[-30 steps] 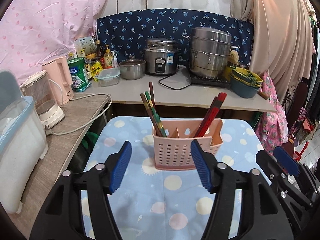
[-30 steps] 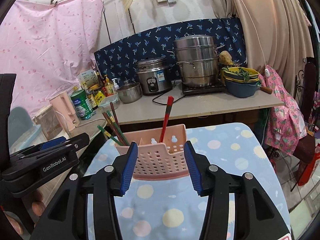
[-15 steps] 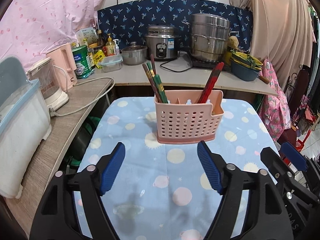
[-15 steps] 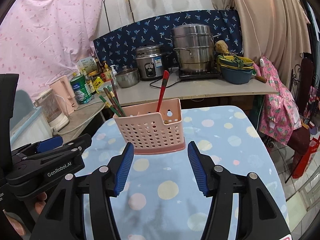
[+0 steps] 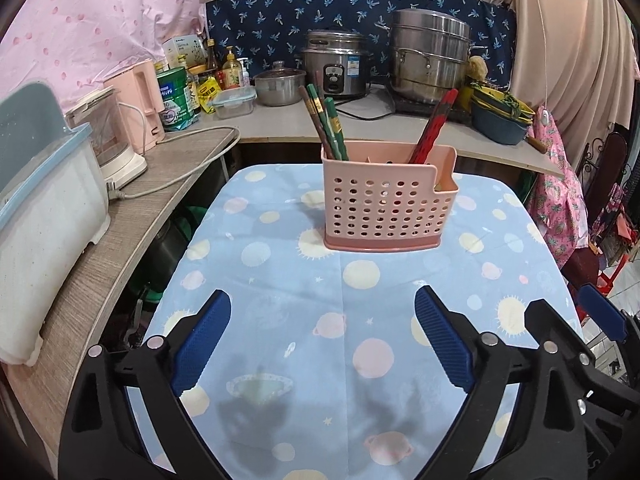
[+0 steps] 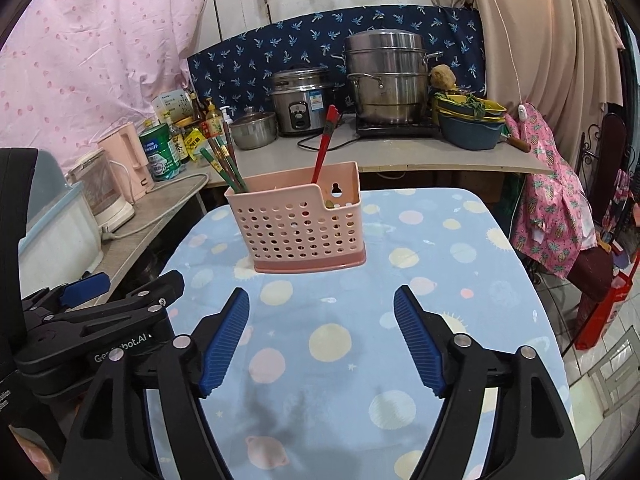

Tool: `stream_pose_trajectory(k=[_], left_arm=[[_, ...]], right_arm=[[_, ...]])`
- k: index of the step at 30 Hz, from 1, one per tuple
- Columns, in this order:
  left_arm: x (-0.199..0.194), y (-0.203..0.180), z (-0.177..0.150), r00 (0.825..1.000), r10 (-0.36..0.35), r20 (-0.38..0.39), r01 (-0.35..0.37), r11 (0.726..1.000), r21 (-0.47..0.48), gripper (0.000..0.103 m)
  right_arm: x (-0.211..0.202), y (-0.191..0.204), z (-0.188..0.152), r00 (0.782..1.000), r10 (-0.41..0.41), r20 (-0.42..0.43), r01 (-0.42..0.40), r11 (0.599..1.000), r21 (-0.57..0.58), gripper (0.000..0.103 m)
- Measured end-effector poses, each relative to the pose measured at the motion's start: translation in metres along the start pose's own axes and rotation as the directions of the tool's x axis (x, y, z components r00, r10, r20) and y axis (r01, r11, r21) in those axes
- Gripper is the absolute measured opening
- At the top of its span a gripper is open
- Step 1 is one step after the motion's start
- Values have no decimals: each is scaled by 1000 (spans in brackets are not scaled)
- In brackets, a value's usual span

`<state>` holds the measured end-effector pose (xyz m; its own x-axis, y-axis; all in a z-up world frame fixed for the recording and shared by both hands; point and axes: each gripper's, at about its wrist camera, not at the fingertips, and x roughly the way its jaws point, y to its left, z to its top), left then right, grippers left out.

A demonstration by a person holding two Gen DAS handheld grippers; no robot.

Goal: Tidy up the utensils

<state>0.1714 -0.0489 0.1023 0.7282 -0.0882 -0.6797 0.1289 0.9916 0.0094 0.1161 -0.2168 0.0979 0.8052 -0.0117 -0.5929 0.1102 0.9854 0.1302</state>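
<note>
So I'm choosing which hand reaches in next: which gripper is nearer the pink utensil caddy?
Roughly equal, the right perhaps slightly nearer. The right gripper faces the pink utensil caddy from its front-right; the left gripper from its front-left. Both open, apart from it.

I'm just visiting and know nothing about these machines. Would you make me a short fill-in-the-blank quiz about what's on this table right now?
1. The pink utensil caddy stands on a tablecloth whose main colour is ____.
2. The red chopsticks lean toward the caddy's ____ side, seen from the left camera.
3. The green and brown chopsticks sit in the compartment at the ____ end.
4. Both the left tongs and the right tongs are ____ and hold nothing.

Missing words: blue; right; left; open
</note>
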Motion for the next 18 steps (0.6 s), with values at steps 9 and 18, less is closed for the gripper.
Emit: stream_pose_trajectory(k=[9, 18], left_arm=[[8, 5, -14, 999, 13, -31, -13, 1000, -5, 94], [13, 7, -21, 998, 19, -60, -19, 1000, 0, 95]], right_arm=[[6, 0, -10, 999, -24, -35, 24, 1000, -12, 84], [13, 3, -18, 997, -39, -62, 36, 999, -38, 85]])
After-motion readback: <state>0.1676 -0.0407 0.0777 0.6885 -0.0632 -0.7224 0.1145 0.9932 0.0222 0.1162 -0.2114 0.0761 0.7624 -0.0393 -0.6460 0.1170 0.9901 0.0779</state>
